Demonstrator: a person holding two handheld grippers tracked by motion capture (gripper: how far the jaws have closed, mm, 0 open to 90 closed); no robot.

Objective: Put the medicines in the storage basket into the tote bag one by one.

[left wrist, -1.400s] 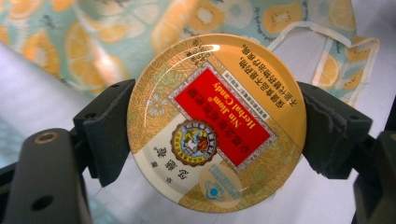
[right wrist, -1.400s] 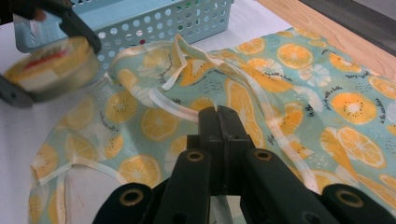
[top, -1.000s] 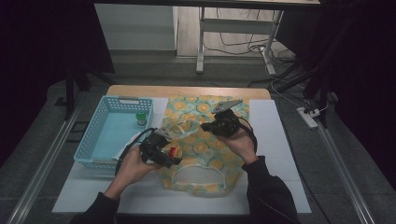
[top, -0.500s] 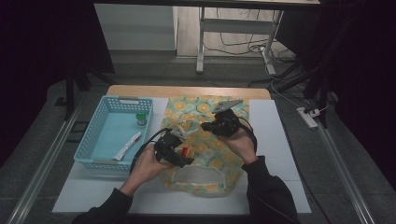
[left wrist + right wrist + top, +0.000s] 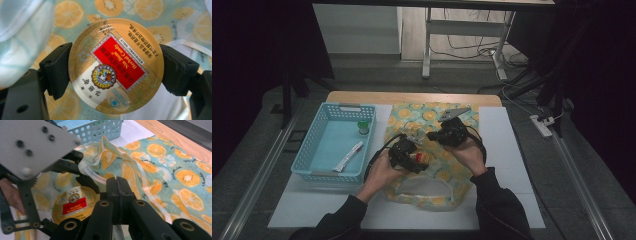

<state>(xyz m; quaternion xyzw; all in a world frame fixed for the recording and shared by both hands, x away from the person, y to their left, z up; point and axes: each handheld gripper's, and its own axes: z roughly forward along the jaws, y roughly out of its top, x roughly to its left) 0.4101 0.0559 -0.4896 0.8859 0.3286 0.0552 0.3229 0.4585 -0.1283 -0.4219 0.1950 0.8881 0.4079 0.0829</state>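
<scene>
L gripper (image 5: 115, 67): jaws wide, clamped on a round gold candy tin (image 5: 116, 66) w/ red label, pads pressing its rim at 3 and 9 o'clock in the left gripper view. Tin held face toward that camera, label upside down. In the high view the tin (image 5: 419, 159) sits at the tip of the L gripper (image 5: 412, 159), over the middle of the fruit-print bag (image 5: 432, 117), near table centre.

R gripper (image 5: 117, 192): jaws fully together, pinching a clear plastic edge strip of the bag (image 5: 160, 162); that edge is lifted off the table and folded up, cloth rising toward 11 o'clock in the right gripper view. Same view: tin (image 5: 73, 203) at 8 o'clock of the R jaws, just beside them, w/ L gripper's grey plate above it.

High view: R gripper (image 5: 447, 135) at 2 o'clock from the L one, close. Blue basket (image 5: 307, 160) at 9 o'clock of the bag, touching the bag's edge or nearly; can't tell. Inside: small green-capped bottle (image 5: 363, 127) at far right corner, white tube (image 5: 348, 156) lying near the front.
</scene>
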